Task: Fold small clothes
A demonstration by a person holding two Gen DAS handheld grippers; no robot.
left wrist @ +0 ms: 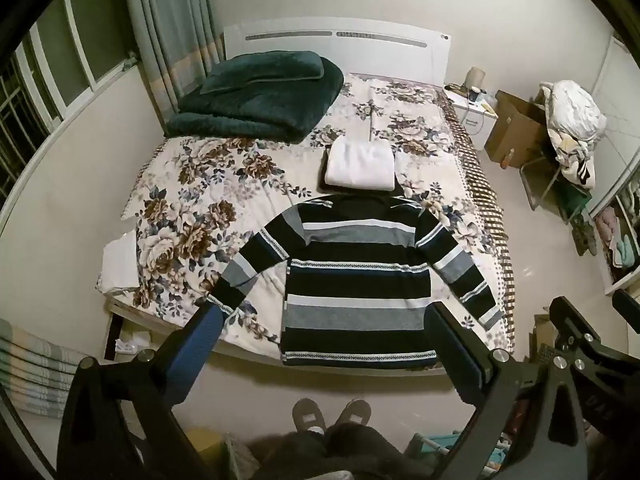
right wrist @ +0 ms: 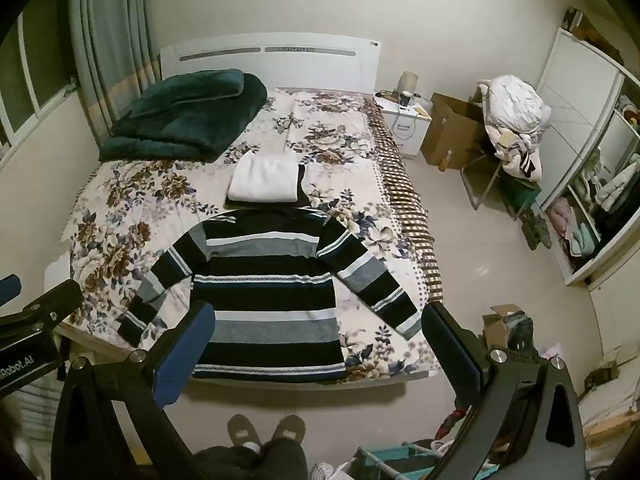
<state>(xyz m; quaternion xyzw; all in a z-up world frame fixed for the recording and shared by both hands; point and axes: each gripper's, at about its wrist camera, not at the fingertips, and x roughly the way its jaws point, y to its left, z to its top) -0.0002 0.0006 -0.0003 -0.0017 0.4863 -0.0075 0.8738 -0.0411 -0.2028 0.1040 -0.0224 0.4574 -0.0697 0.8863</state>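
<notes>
Wardrobe (right wrist: 592, 184) shelves only in right view; both grippers' fingers (left wrist: 200, 344) apart over sweater (left wrist: 356, 280).

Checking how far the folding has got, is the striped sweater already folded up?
No, the striped sweater lies flat on the bed with both sleeves spread out to the sides, unlike the folded white garment behind it.

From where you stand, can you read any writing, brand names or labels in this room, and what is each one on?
"Robot.AI": white print on the left gripper, seen at the left edge of the right wrist view; its start is cut off.
"DA": raised letters on the right gripper body, partly cut off.
Dark lettering on the white nightstand: too blurred to read.
</notes>
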